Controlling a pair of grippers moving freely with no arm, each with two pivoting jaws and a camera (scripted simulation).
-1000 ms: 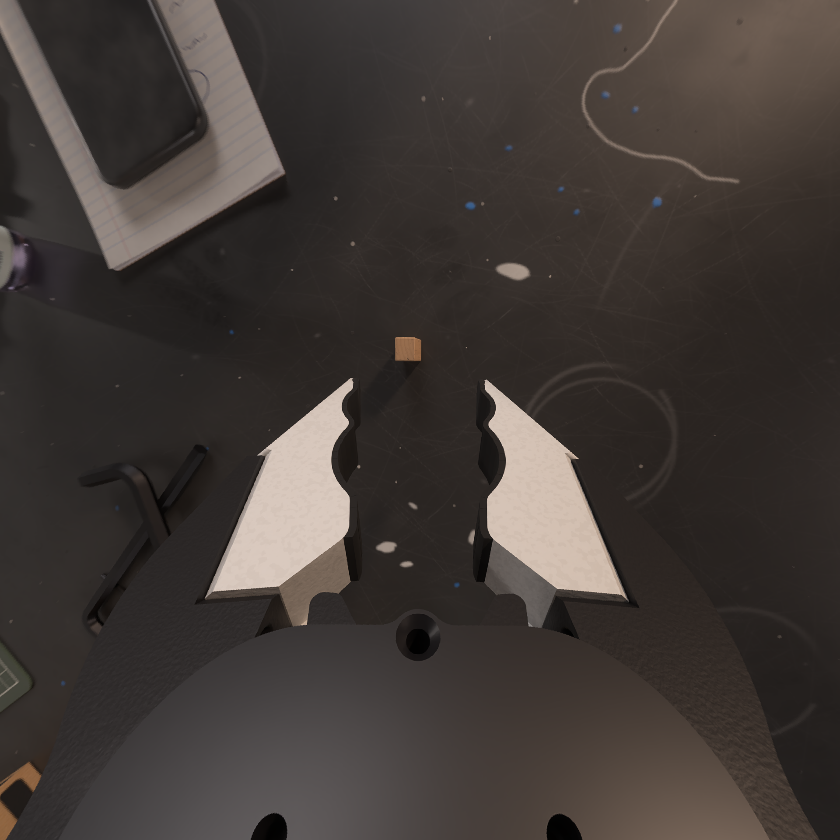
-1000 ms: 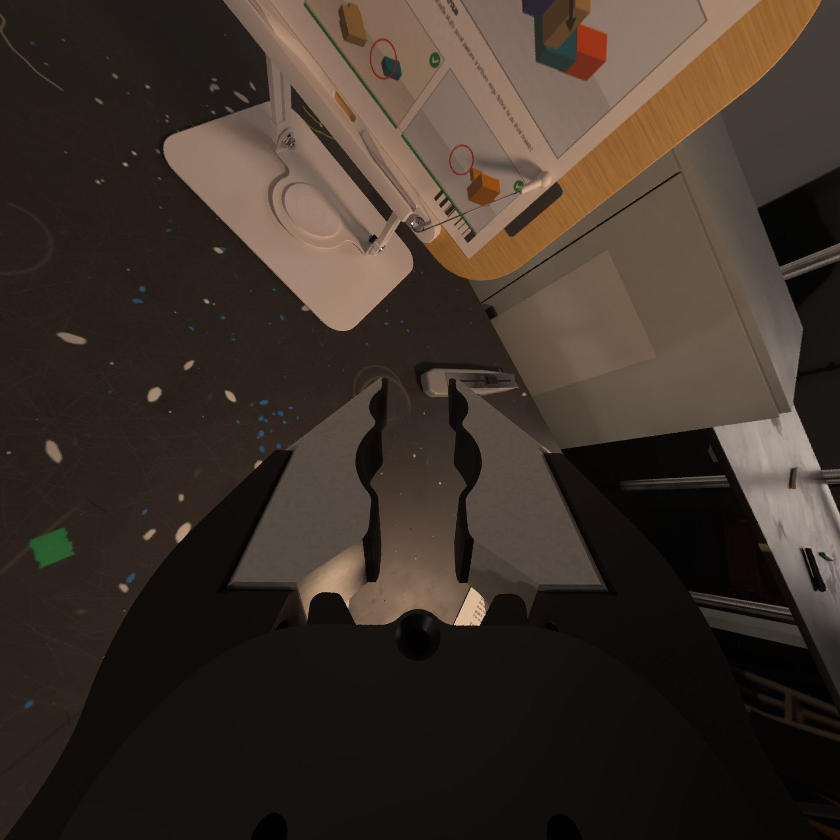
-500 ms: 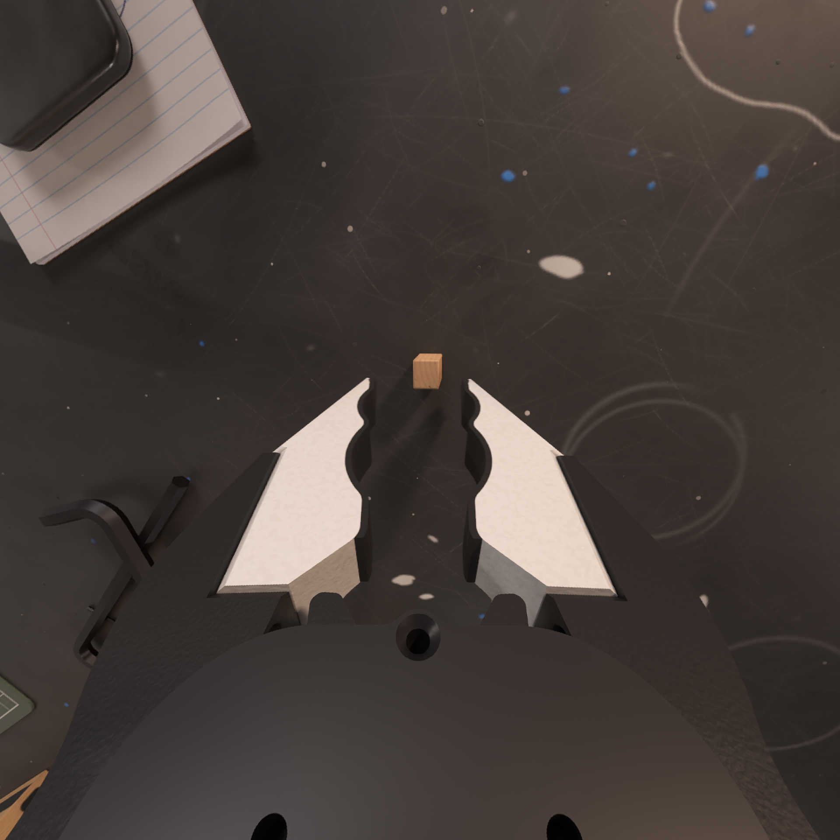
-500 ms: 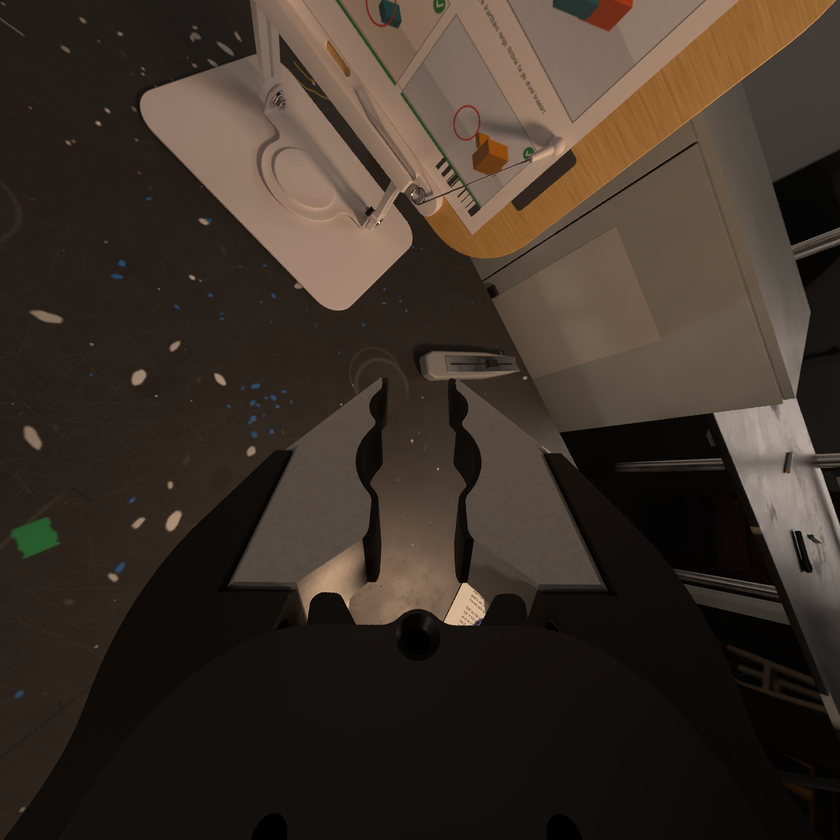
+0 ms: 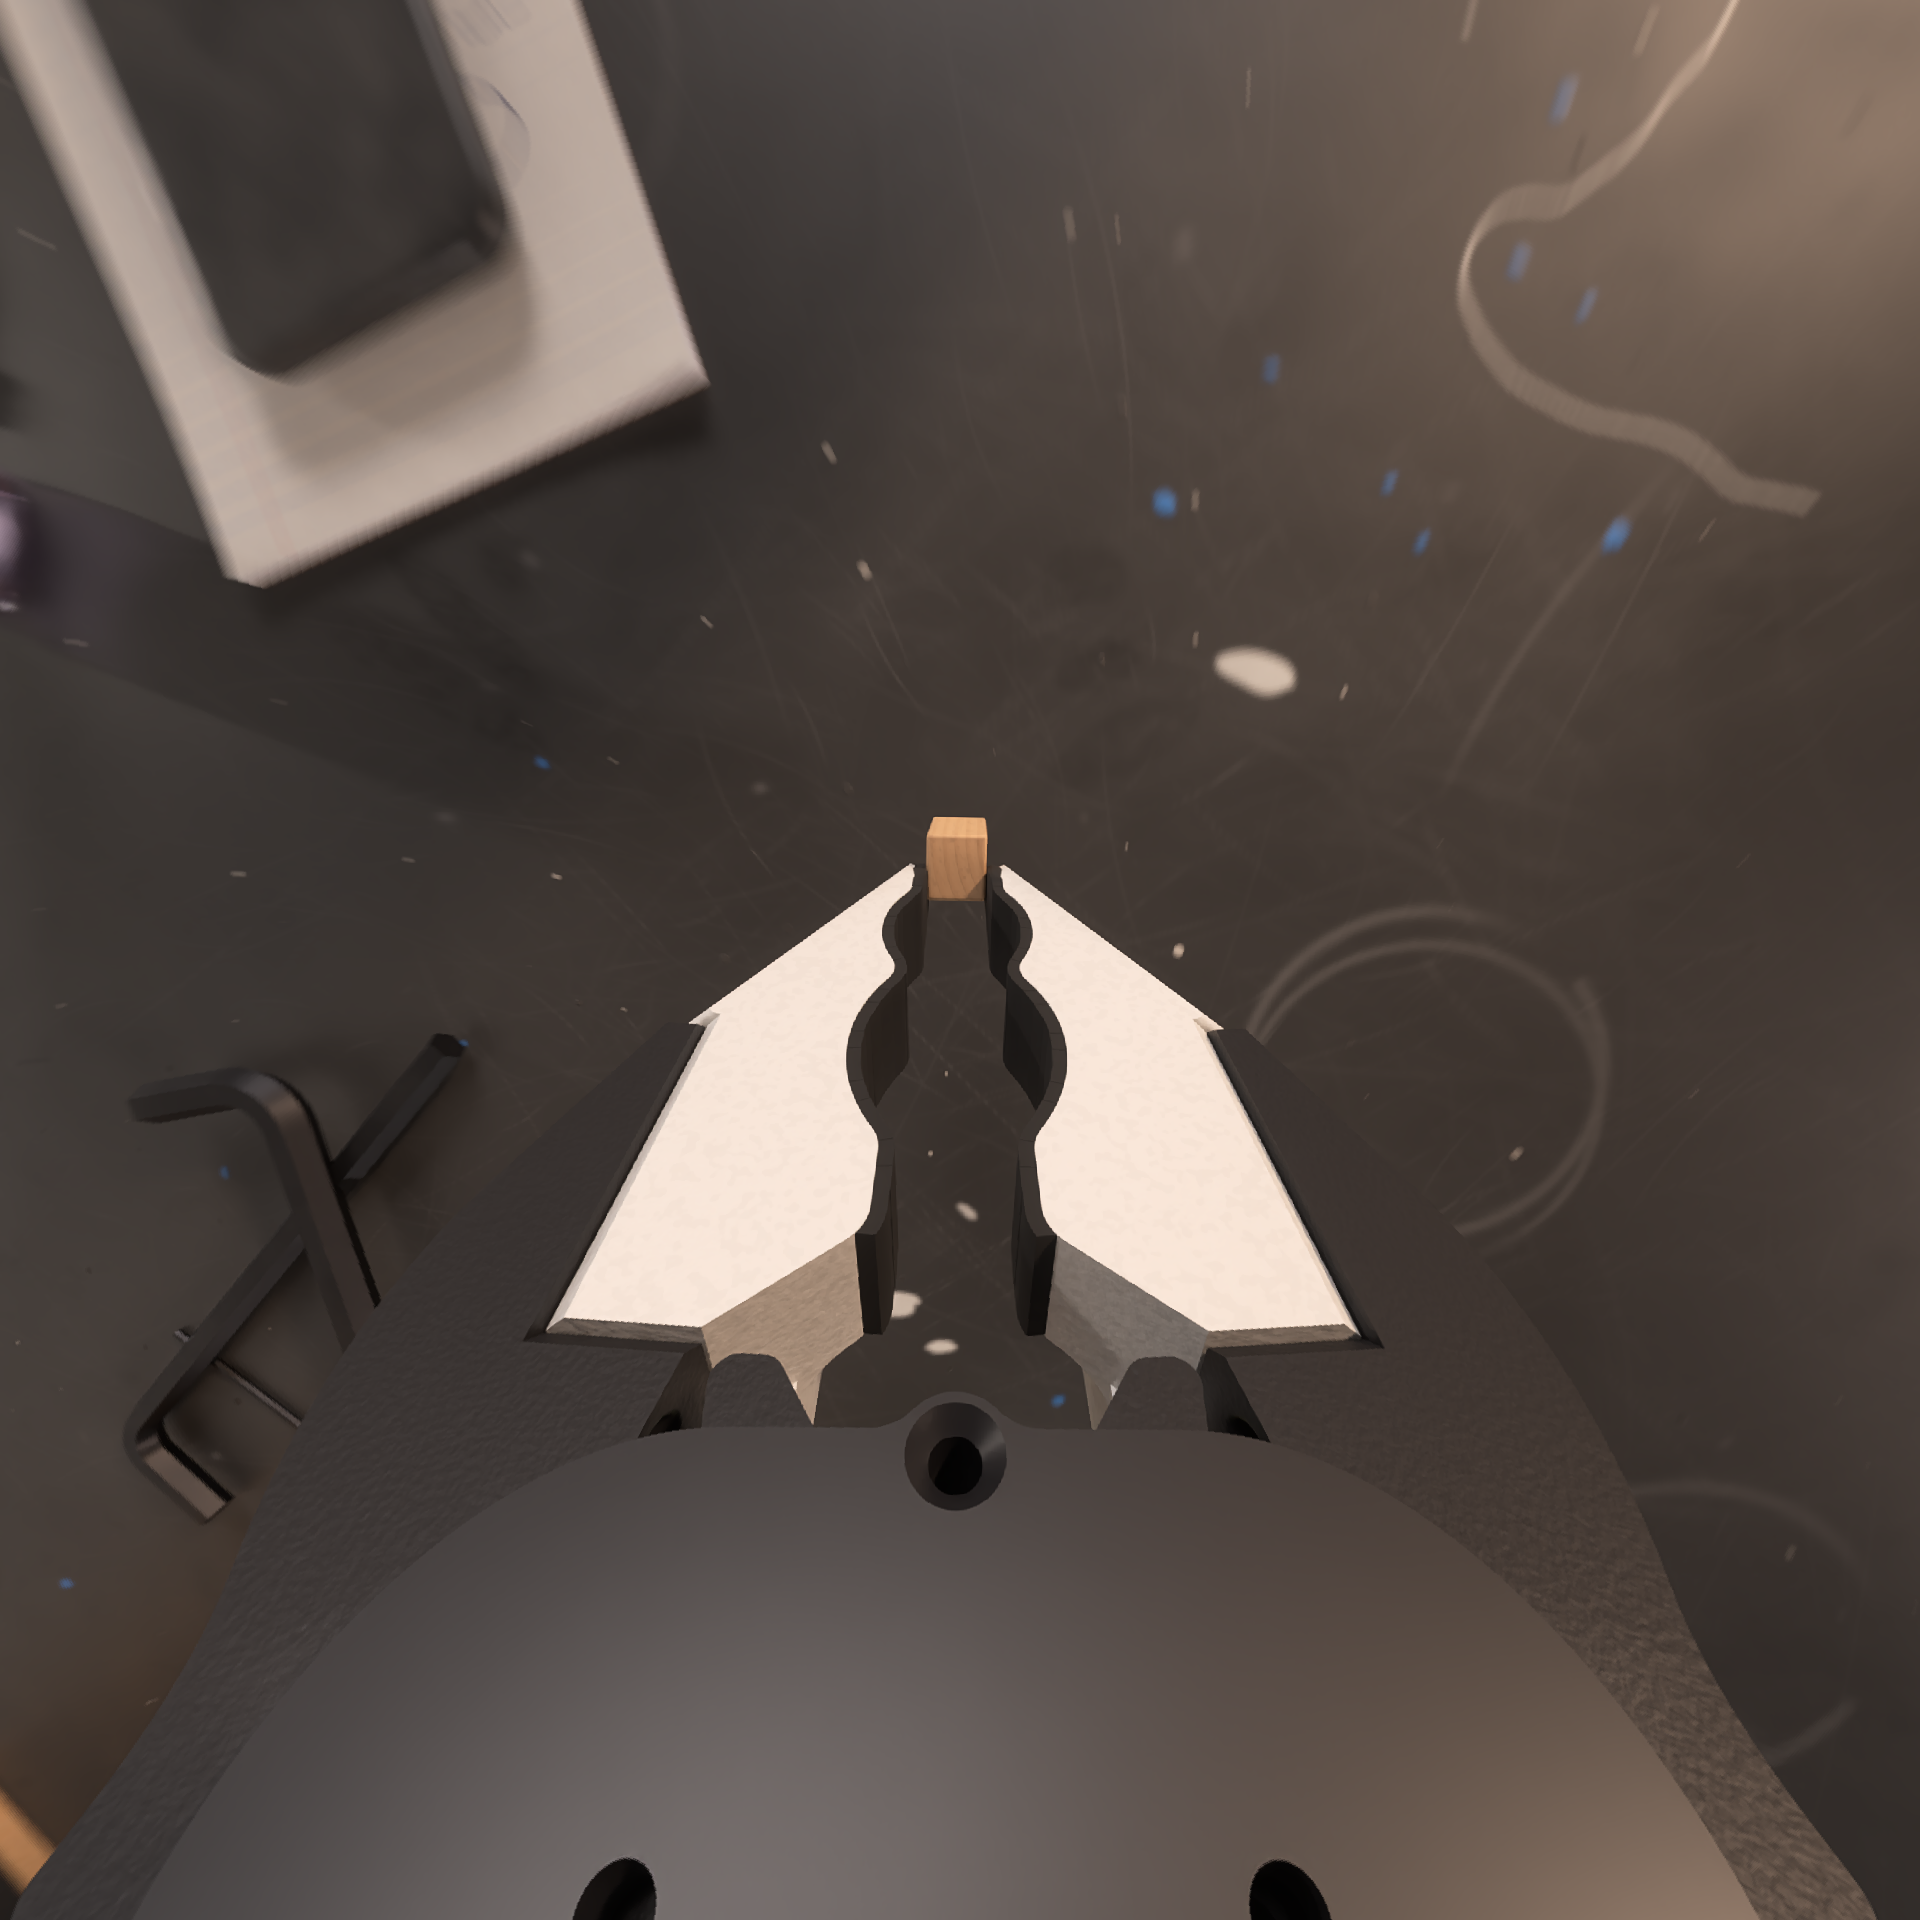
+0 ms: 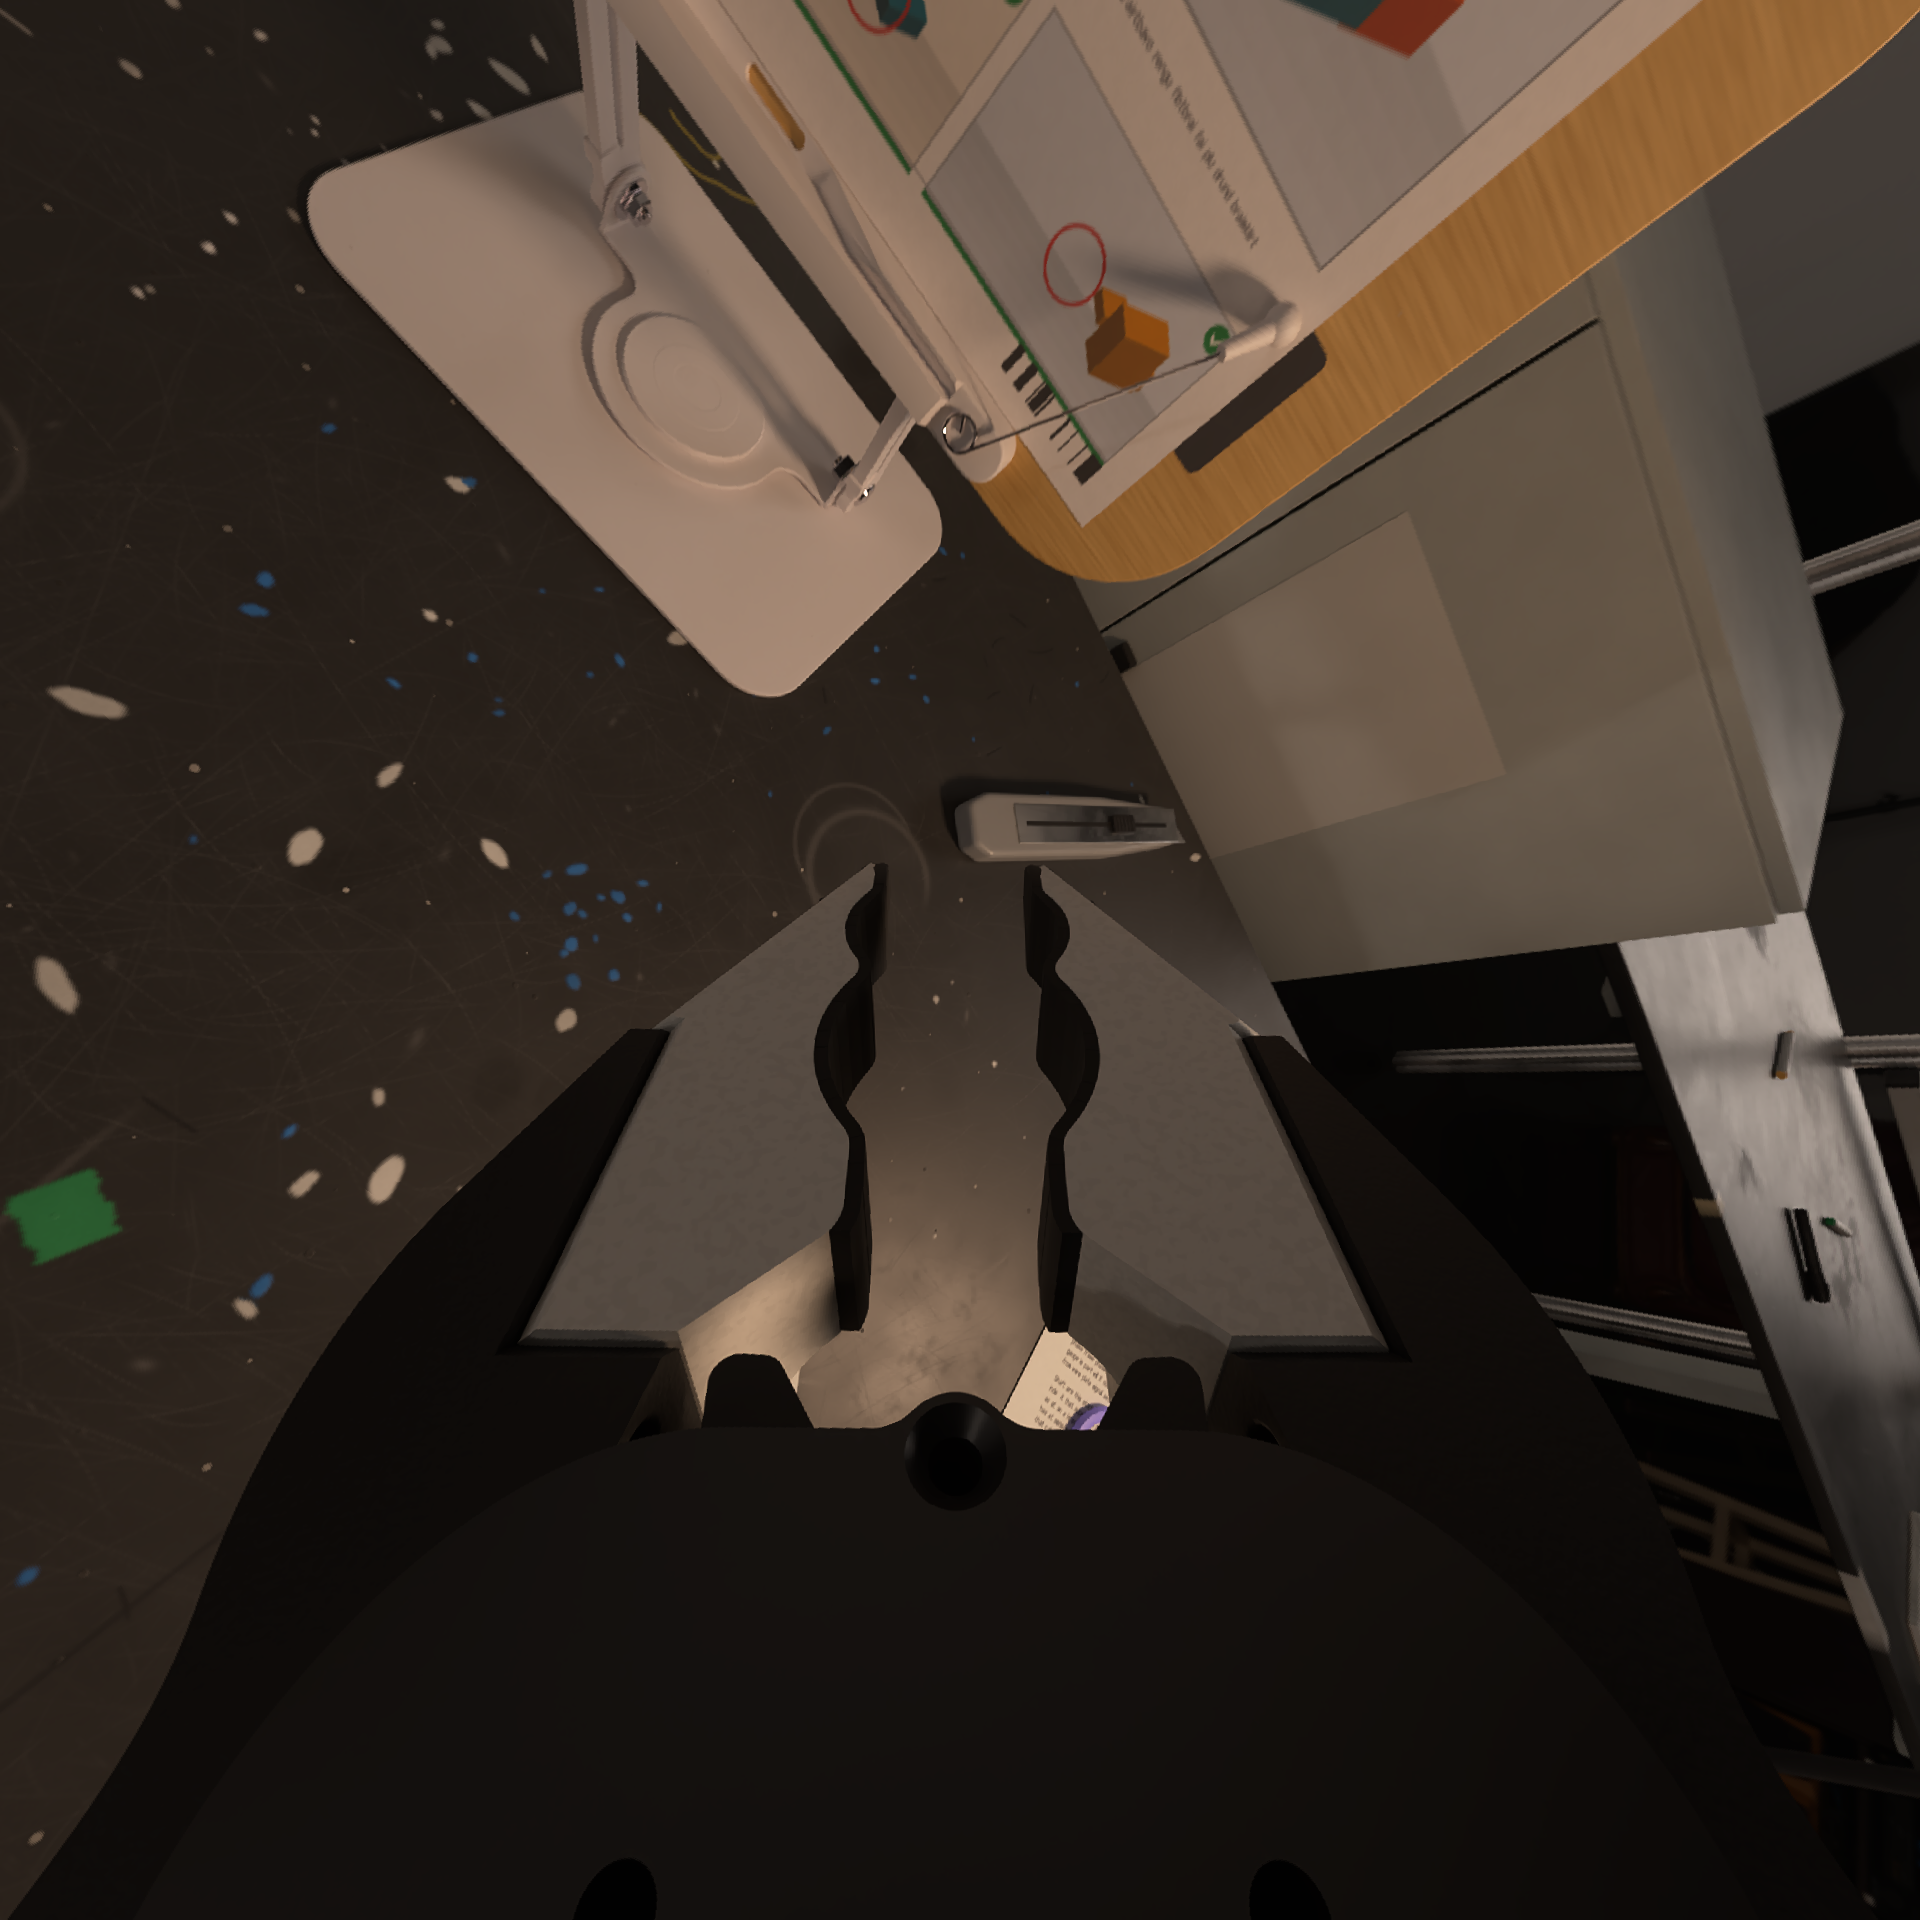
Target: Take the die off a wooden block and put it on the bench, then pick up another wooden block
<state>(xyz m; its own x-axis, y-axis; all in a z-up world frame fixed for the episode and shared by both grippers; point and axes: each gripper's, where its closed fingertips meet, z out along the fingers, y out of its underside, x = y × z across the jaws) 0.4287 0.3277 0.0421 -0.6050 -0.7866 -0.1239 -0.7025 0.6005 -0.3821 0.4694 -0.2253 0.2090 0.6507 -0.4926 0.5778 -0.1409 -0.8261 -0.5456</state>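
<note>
Wooden block: one, pinched by left hand-held gripper.

A workshop, judging by the dark, scratched surface flecked with white and blue paint and marked with chalk-like rings. Black hex keys lying left of the fingers; a lined notepad farther ahead on the left. Ahead of the other fingers, a white utility knife, a stand's white base, a pale cabinet.
</note>
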